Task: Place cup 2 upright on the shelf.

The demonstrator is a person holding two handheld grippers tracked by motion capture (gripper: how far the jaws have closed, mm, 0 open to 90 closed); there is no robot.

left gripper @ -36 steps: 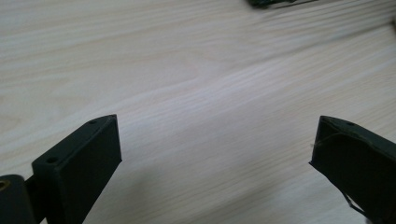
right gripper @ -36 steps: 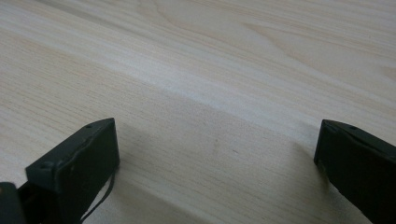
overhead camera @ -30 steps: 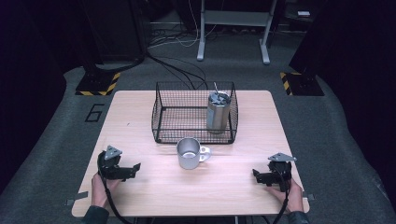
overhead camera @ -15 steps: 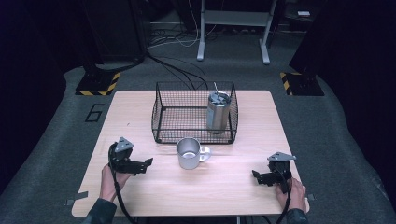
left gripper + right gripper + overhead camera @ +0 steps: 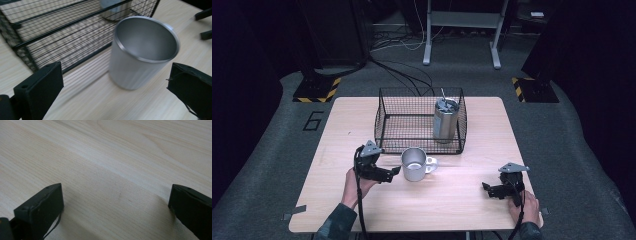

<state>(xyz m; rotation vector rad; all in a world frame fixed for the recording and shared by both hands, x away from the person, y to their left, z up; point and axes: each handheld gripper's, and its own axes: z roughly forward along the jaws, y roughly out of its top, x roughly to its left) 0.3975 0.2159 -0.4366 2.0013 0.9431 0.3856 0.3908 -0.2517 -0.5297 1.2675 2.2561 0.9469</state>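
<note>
2 tools: left tool (image 5: 388, 173) gaping beside mug (image 5: 414, 164), right tool (image 5: 490, 190) low.

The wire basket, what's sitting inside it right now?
Inside the wire basket, a tall steel tumbler stands upright in the right part, something thin sticking up from its top. The rest of the basket floor looks bare. What the tumbler holds is hidden.

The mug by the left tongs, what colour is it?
Plain silver metal mug, brushed finish; clearest in the left gripper view.
</note>
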